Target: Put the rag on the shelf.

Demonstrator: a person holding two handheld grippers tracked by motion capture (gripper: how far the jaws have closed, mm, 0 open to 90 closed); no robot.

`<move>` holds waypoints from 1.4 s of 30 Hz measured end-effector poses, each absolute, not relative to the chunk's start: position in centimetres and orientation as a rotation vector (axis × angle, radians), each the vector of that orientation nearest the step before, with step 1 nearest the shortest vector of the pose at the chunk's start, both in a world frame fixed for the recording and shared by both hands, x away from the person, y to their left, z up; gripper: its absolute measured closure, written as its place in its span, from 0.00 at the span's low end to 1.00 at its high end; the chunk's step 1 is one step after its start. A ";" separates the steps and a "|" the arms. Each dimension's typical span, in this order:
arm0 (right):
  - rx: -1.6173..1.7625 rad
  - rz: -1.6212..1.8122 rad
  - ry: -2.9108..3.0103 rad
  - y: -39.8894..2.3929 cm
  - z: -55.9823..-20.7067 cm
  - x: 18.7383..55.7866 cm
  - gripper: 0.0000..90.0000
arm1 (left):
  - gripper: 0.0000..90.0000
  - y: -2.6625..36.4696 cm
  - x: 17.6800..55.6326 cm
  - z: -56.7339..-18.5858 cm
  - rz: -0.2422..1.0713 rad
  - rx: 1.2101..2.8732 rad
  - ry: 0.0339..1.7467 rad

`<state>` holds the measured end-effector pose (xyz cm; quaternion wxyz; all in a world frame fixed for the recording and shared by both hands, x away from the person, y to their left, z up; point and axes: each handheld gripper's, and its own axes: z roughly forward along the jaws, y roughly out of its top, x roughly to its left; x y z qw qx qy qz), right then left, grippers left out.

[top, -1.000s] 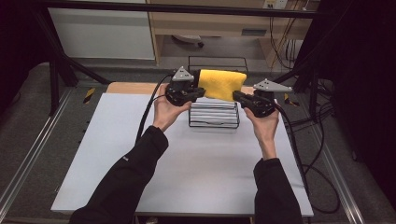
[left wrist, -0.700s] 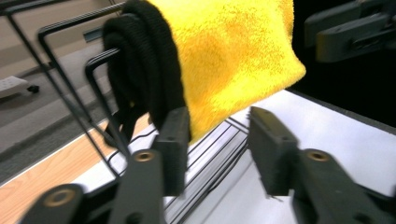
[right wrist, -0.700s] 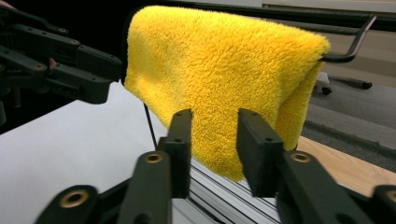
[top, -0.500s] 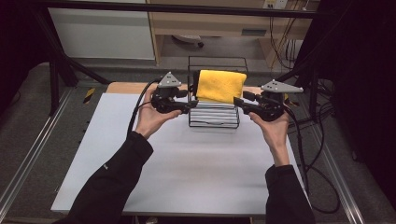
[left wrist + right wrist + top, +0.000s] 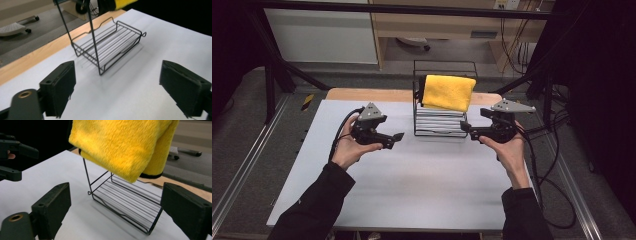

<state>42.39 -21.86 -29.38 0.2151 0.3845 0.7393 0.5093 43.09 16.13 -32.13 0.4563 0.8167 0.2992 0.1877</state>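
Yellow towel [image 5: 448, 92] is hanging folded over the top bar of the black wire rack [image 5: 439, 131], which is standing at the table's [image 5: 412, 190] far middle. Left gripper [image 5: 397, 136] is hovering left of the rack, right gripper [image 5: 464, 128] just beside its right end, both with jaws spread wide, gripping nothing. Risk: a jaw clipping the light rack is likely tipping it or sliding the towel off.

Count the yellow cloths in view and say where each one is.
1. A folded yellow cloth is draped over the top of the black wire rack at the far middle of the table; the rack's lower shelf looks empty.
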 end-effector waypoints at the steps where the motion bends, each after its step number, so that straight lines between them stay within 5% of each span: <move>1: 1.067 1.412 2.055 -21.8 -29.6 42.3 0.09 | 0.12 16.6 42.7 -32.6 0.464 2.015 0.745; 42: 1.187 1.352 2.268 -26.1 -45.1 37.2 0.01 | 0.09 26.7 36.7 -44.2 0.419 2.005 0.926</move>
